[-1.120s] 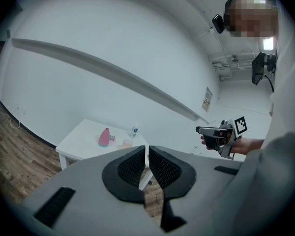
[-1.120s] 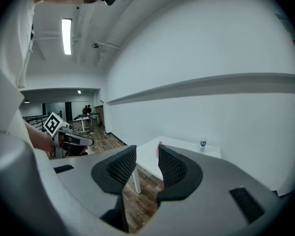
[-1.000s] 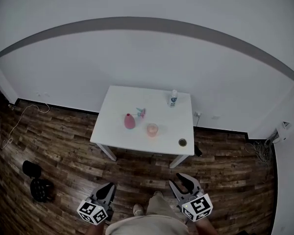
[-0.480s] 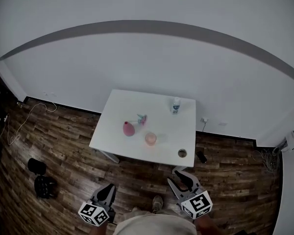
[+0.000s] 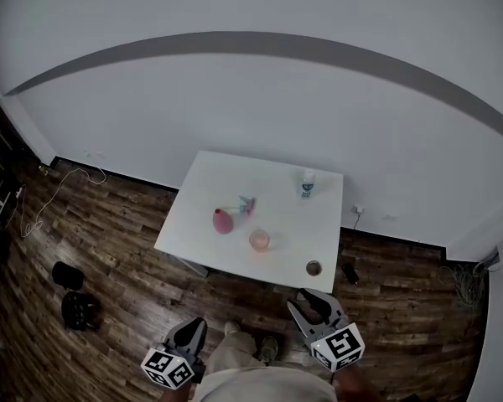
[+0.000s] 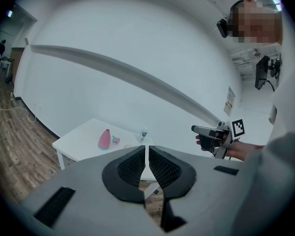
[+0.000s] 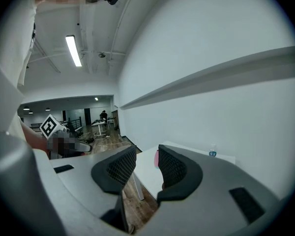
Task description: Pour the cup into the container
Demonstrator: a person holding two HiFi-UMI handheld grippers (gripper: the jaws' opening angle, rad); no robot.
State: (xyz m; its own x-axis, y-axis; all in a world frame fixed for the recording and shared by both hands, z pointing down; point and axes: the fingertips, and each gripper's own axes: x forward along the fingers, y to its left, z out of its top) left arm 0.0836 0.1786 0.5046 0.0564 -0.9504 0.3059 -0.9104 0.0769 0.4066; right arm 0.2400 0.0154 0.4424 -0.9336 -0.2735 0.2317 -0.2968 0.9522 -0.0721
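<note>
Head view, looking steeply down: a person stands on a wood floor, back from a small white table set against a pale wall.

At lower left, the left gripper is held low beside the person's body. Its jaws are closed together on nothing.

On the table, from left to right, stand:
- a pink vase
- a small pink and teal item
- a pinkish cup
- a bottle near the back edge
- a small dark round container by the front right corner

Cup and container are apart from each other and both look upright. What the cup holds is too small to tell.

At lower right, the right gripper points toward the table. Its jaws are slightly parted, with nothing between them.

The task looks not yet begun. This is the approach, with both grippers well short of the table. Next, the person probably needs to step up and widen one gripper's jaws, likely the right, around the cup. The cup should then be gripped and kept level so nothing spills before it reaches the container.
</note>
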